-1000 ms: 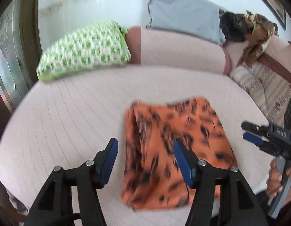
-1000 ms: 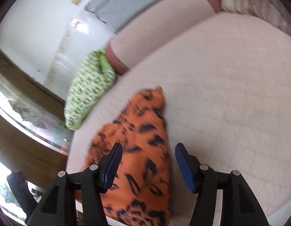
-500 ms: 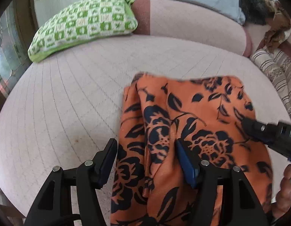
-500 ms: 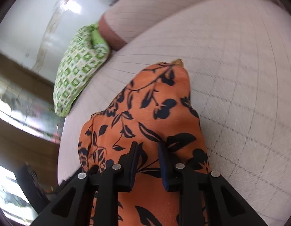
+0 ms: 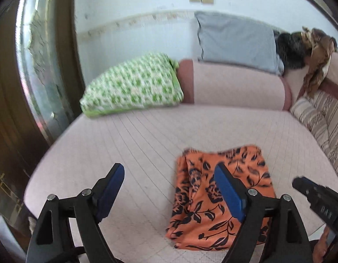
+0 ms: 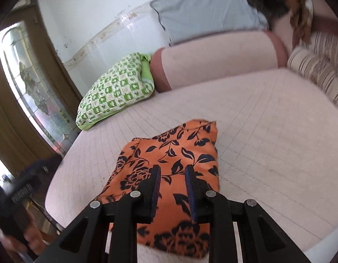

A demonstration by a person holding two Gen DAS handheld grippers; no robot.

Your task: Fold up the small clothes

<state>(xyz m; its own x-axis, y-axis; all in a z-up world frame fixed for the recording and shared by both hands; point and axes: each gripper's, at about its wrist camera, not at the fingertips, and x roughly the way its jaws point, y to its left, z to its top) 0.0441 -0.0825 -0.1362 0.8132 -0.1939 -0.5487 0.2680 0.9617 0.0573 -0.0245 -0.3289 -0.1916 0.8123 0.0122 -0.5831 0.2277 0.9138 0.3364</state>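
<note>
An orange cloth with black flower print [image 5: 221, 199] lies folded into a rough rectangle on the pink quilted bed [image 5: 147, 144], near its front edge. My left gripper [image 5: 169, 188] is open and empty, held above the bed just left of the cloth. The right gripper's dark tip shows in the left wrist view [image 5: 309, 190], at the cloth's right side. In the right wrist view the cloth [image 6: 180, 153] lies under my right gripper [image 6: 172, 175]. Its jaws are narrowed with a gap between them. No cloth is pinched between them.
A green and white patterned pillow [image 5: 134, 87] lies at the back left of the bed. A pink bolster [image 5: 234, 85] and a grey pillow [image 5: 234, 41] lie along the back. Striped cushions [image 5: 317, 120] sit at the right. A wooden door with glass [image 6: 33, 83] stands at the left.
Both grippers have pulled back and up from the cloth, so it looks smaller. The right gripper's jaws stay narrowed. The cloth has not moved.
</note>
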